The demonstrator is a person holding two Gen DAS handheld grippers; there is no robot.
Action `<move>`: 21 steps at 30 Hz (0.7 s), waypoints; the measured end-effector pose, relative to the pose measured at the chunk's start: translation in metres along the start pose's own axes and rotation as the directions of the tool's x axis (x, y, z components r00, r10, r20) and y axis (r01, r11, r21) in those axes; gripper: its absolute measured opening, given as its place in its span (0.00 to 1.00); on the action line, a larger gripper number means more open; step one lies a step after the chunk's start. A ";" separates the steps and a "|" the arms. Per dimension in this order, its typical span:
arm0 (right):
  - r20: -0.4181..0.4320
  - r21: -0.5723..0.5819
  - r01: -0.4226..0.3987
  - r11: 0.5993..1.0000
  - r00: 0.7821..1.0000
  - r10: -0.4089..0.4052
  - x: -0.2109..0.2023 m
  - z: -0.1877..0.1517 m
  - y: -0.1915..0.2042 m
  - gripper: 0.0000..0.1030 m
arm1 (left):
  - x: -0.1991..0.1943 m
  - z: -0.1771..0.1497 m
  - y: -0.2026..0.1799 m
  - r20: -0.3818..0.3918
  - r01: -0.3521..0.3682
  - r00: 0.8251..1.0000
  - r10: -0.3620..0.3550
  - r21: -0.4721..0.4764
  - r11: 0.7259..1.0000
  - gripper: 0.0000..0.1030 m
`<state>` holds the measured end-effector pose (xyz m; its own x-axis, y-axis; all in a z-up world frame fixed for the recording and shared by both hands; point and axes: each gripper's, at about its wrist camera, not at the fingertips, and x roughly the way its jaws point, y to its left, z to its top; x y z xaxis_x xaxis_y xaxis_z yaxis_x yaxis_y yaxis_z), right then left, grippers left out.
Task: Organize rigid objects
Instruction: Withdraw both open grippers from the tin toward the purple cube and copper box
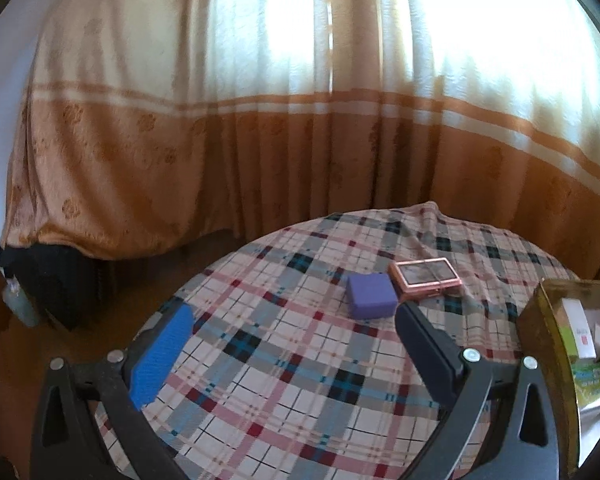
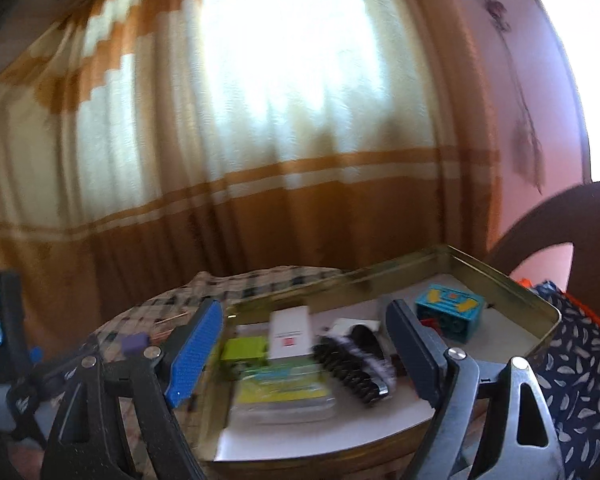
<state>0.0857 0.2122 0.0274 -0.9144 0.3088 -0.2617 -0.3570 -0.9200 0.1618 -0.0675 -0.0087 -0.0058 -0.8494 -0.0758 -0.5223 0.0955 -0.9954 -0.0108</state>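
I have the left gripper [image 1: 292, 320] spread wide and empty above the plaid tablecloth [image 1: 284, 392], because the two things not yet put away lie just ahead of it. The purple box [image 1: 370, 295] sits a little beyond the fingertips, nearer my dark right-hand finger than the blue one, and the pink-framed case [image 1: 424, 278] lies flat just past that dark fingertip, close beside the box or touching it. To take the box I judge I would have to shift the fingers toward that side, so that it falls between the pads.

The right gripper [image 2: 304, 312] is released too, with nothing between its pads, and it hangs over the gold tin [image 2: 516, 284], which serves as the collecting place. Seen between its fingers, a white box [image 2: 290, 334], a green box [image 2: 246, 350], a flat green packet [image 2: 284, 390] and a black brush [image 2: 354, 368] lie on the tin's pale floor; a blue patterned box [image 2: 448, 312] sits beyond the dark finger, toward the far corner. This view is blurred, so finer detail escapes me. Room remains in the tin, so I judge the box and case belong there.
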 end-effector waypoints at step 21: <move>-0.061 -0.171 -0.210 0.963 0.977 0.202 -0.010 -0.020 0.091 0.88 | 0.040 0.018 0.037 -0.038 -0.060 0.998 0.058 -0.054 0.997 0.99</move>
<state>0.0659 0.1201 0.0255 -0.9543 0.1014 -0.2812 -0.1195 -0.9917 0.0478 -0.1072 -0.0497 -0.0114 -0.8218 -0.1312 -0.5545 0.1741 -0.9844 -0.0251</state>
